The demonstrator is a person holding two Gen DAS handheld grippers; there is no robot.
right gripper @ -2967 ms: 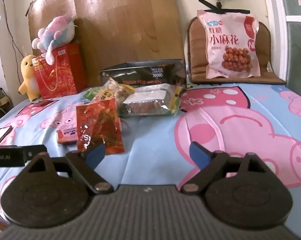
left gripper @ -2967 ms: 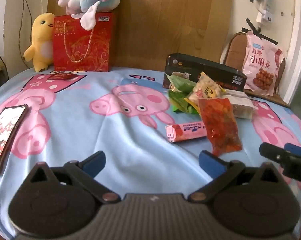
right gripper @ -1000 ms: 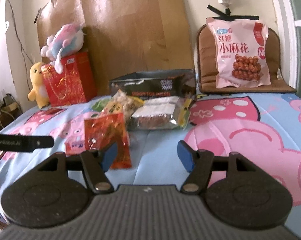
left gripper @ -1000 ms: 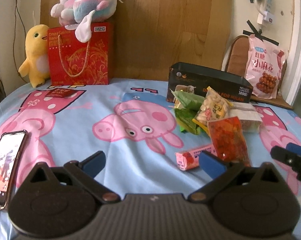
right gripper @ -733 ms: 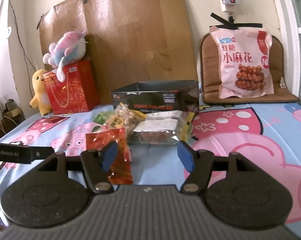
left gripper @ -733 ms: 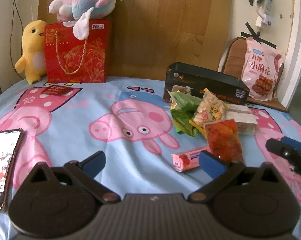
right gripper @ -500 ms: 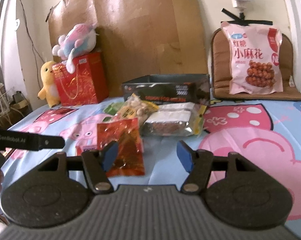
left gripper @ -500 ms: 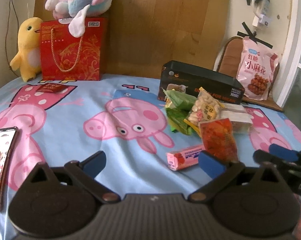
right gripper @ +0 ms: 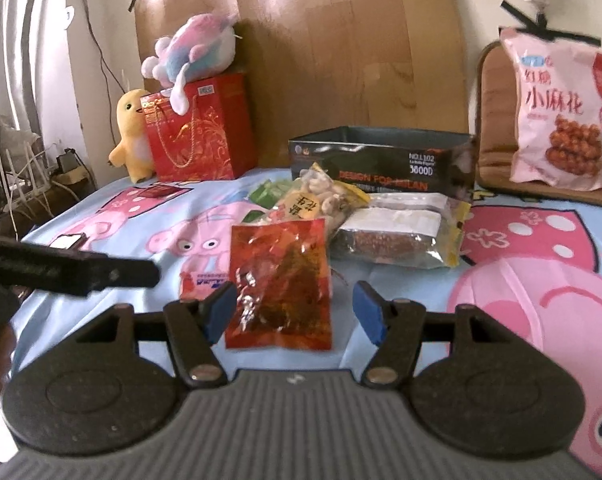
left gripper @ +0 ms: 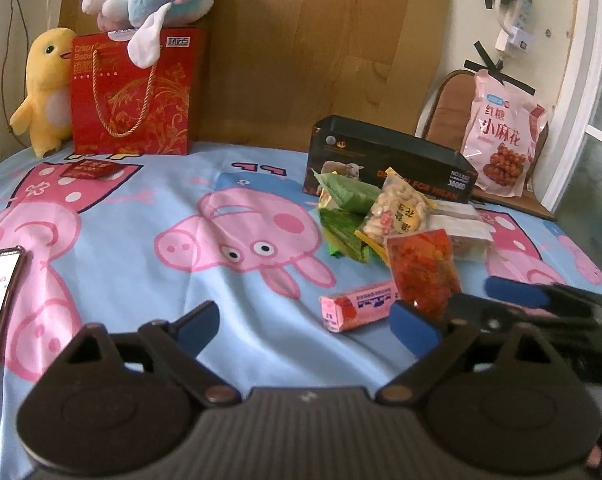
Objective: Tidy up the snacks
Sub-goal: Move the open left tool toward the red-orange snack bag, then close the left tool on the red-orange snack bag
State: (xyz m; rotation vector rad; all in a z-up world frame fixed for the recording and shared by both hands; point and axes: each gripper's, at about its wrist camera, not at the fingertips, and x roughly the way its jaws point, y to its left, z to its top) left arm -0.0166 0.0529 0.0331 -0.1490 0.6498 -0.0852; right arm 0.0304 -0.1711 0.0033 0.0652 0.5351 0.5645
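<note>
Snacks lie heaped on a cartoon-pig cloth over the tabletop [right gripper: 541, 280], ready for sorting into the dark open box [right gripper: 381, 156] behind them. Nearest the right tool [right gripper: 295, 312], a red translucent pouch [right gripper: 279, 280] sits flat between the parted jaws, untouched by either pad, apparently lined up for a first pick. The left tool [left gripper: 305, 326], its jaws closing on nothing but cloth, waits to one side, the pink wrapped bar [left gripper: 357, 306] lying just ahead of its right finger. Beyond come a peanut bag [right gripper: 313, 200], green packets [left gripper: 343, 216] and a clear-wrapped cake pack [right gripper: 397, 232], piled against the box. Farther back stand a red gift bag [left gripper: 131, 92] and a pink snack bag [right gripper: 561, 112], propped on a chair.
</note>
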